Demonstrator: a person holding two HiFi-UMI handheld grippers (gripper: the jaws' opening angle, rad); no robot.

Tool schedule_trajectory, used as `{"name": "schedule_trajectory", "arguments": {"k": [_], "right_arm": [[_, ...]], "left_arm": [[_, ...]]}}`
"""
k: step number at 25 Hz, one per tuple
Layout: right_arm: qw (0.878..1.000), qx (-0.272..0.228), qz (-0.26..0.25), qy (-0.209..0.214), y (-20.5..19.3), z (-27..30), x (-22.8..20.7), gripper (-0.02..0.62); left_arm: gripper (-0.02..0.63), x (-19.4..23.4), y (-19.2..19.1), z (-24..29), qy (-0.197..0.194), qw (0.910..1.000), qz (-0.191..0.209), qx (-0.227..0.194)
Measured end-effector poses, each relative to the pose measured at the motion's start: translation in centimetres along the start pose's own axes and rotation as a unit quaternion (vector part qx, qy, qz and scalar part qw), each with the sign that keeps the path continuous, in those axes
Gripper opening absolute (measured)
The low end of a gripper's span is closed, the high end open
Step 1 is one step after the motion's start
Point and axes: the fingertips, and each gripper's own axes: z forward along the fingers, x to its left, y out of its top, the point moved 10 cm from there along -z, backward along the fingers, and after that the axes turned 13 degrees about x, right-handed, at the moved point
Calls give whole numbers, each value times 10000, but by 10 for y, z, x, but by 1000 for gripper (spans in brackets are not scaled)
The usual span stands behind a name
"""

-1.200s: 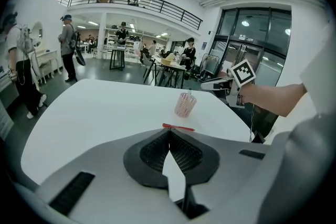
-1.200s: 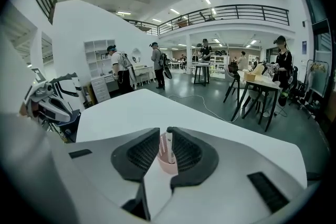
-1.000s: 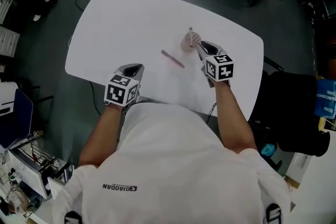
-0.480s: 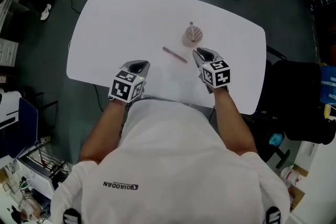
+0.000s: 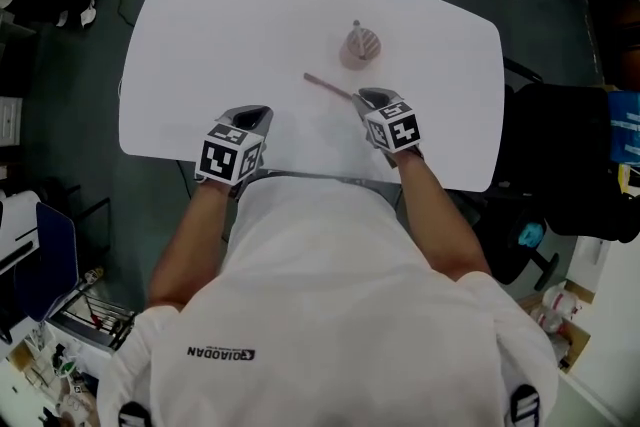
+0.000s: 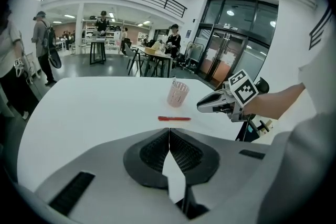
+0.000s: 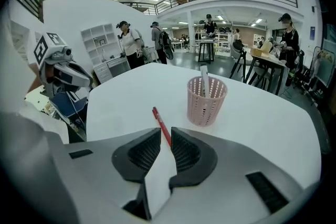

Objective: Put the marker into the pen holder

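As right gripper (image 5: 366, 99) lowered, closing jaws straddle marker (image 5: 327, 86), ungripped; left gripper (image 5: 252, 116) jaws together.

The right gripper (image 7: 165, 135) hides the near end of the marker (image 7: 159, 123). The pen holder (image 7: 206, 102) holds something too small to tell
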Motion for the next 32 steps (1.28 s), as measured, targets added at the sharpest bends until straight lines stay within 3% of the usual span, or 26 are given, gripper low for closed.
{"name": "schedule_trajectory", "arguments": {"k": [12,17,23,32], "right_arm": [[9901,1078,-874,-200,-8,55,-1,86],[9845,1300,-1161,-194,-9,64,-4,86],[9809,1321,-1426,-54,-9,71,-3,55],[9874,1145,-1090,2,-17,67,-13,58]], "left_arm": [[28,18,-18,1,75,9995,-304,106],[28,20,-25,-1,157,9985,-509,110],[28,15,-27,1,204,9976,-646,105],[28,2,-18,3,230,9978,-623,73]]}}
